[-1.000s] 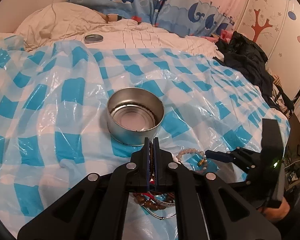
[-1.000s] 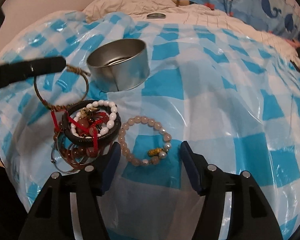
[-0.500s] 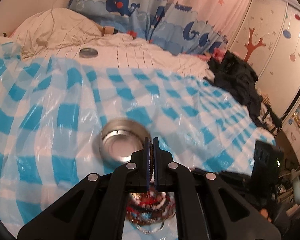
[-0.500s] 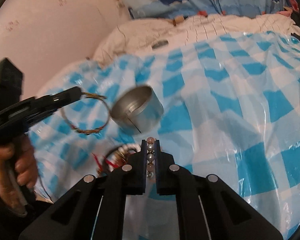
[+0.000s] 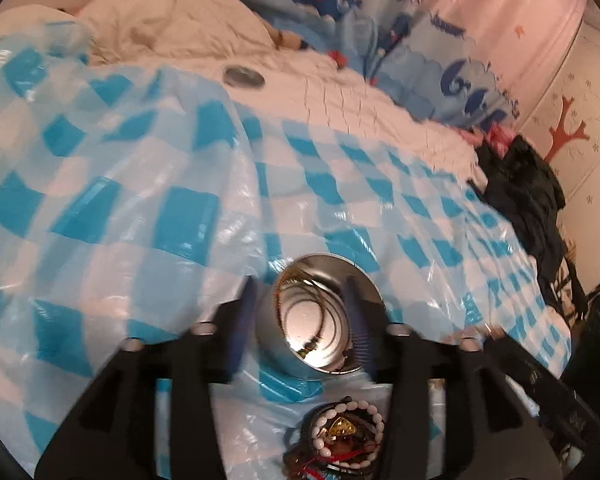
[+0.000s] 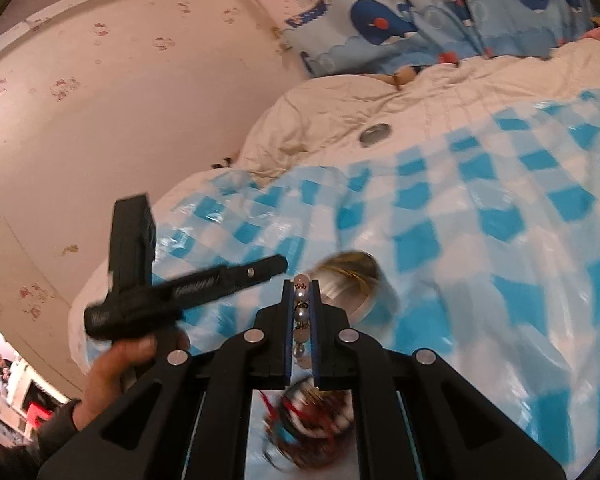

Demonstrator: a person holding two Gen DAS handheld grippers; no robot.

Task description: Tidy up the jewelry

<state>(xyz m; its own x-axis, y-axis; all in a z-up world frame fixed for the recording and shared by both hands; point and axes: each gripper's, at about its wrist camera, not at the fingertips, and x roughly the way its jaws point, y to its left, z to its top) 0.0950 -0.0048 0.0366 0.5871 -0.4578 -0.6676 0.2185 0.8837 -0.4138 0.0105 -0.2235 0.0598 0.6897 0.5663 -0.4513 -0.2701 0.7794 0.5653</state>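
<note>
My left gripper (image 5: 300, 286) hovers just above the round silver tin (image 5: 320, 344), its jaws opening with nothing pressed between the pads. A thin gold wire bangle (image 5: 300, 280) lies inside the tin. My right gripper (image 6: 302, 292) is shut on the pale beaded bracelet (image 6: 301, 314) and holds it up in the air, near the tin (image 6: 364, 300). A pile of jewelry (image 5: 340, 436) with a white bead string, red cord and dark rings lies in front of the tin. From the right wrist view, the left gripper (image 6: 274, 266) reaches in from the left, held by a hand (image 6: 128, 364).
A blue-and-white checked plastic sheet (image 5: 140, 220) covers the bed. The tin's lid (image 5: 244, 76) rests on the white quilt at the back. Dark clothes (image 5: 528, 200) are heaped at the right edge. Whale-print fabric (image 6: 420, 20) hangs behind the bed.
My left gripper moved over the tin and opened; the gold bangle it held now lies in the tin. My right gripper shut on the beaded bracelet and lifted it off the sheet.
</note>
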